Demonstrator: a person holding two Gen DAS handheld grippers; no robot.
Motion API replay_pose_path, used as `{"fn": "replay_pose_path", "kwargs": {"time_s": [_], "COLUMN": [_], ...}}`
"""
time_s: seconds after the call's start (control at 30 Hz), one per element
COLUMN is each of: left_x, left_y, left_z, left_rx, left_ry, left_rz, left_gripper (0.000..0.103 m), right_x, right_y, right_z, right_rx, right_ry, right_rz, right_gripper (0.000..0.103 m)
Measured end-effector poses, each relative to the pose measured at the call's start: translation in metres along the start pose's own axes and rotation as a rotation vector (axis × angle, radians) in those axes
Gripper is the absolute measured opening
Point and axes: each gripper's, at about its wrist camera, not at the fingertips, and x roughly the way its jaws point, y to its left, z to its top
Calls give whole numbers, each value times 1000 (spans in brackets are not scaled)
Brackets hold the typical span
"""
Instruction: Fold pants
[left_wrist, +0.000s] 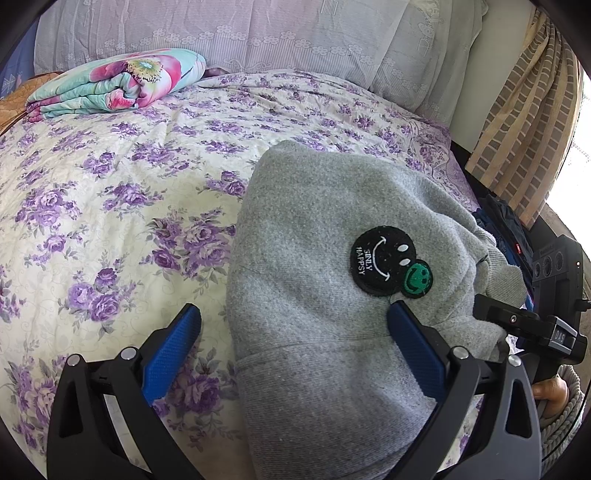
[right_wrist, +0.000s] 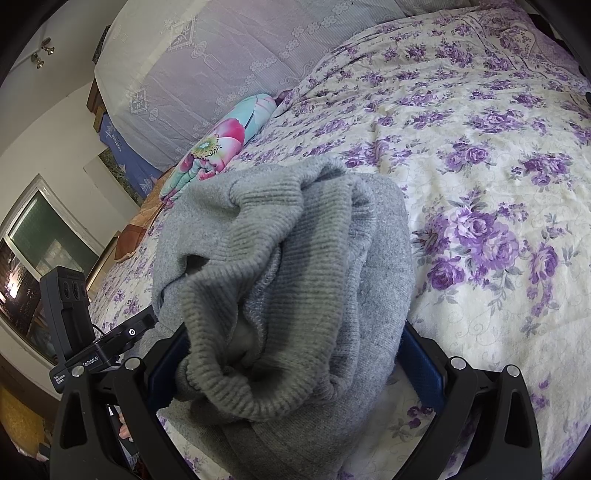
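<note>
The left gripper (left_wrist: 293, 314) has matte black angular plastic arms with triangular cut-outs, round silver screw heads at the joints, and two fingers faced with textured blue rubber pads (left_wrist: 173, 354). The right gripper (right_wrist: 291, 343) is built the same, its blue pads (right_wrist: 424, 362) partly hidden. Seen from the left wrist view, its black body carries white lettering, three round lenses and a small red light. A bare-skinned hand (left_wrist: 550, 395) emerges from a grey-beige knitted sleeve (left_wrist: 565, 424).

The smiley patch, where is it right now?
In the left wrist view, the smiley patch sits on the grey pants, right of centre, just beyond the left gripper's right fingertip.
</note>
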Motion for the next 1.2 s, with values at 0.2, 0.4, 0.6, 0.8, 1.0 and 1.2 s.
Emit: {"fn": "replay_pose_path", "kwargs": {"time_s": [0.2, 0.4, 0.6, 0.8, 1.0, 1.2], "left_x": [0, 0, 0, -1, -9, -31], "left_y": [0, 0, 0, -1, -17, -31], "left_z": [0, 0, 0, 1, -1, 32], "left_rx": [0, 1, 1, 3, 65, 117], "left_ry": [0, 1, 1, 1, -6, -51], "left_rz": [2, 1, 2, -2, -46, -40], "left_gripper": [99, 99, 99, 97, 59, 33], "right_x": [0, 0, 0, 0, -9, -36], "right_y": [0, 1, 1, 3, 20, 51], "right_z": [1, 2, 1, 2, 5, 40], "right_rx": [-3, -5, -6, -18, -100, -219], "right_ry": [1, 0, -1, -10, -56, -134], "right_rz": [-3, -4, -5, -6, -35, -28], "right_gripper": [100, 100, 100, 95, 69, 57]}}
